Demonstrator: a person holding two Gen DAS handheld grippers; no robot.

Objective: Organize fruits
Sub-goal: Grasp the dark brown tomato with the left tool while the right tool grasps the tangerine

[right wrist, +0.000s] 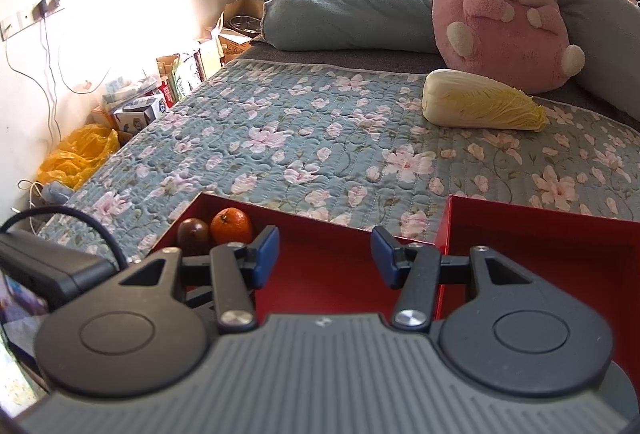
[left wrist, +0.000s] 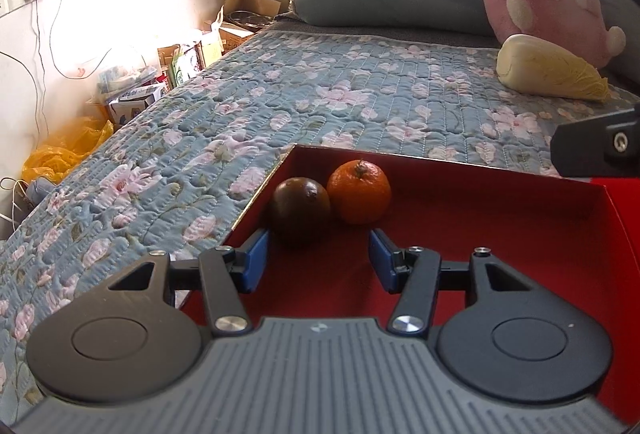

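Two wrist cameras, both facing down the bed toward the window.

The left view sits low and close over the left red box (left wrist: pixel 460 234), an orange (left wrist: pixel 359 191) just beyond its jaws. The right view looks from higher and farther back, sharing that box (right wrist: pixel 320 266), orange (right wrist: pixel 231 225) and cabbage (right wrist: pixel 480 105).

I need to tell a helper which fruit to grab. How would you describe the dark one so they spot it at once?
On the floral quilted bed lies a red box, open at the top. In its far left corner two round fruits sit side by side. The dark fruit is the brownish-purple one nearer the left wall, beside the bright orange.
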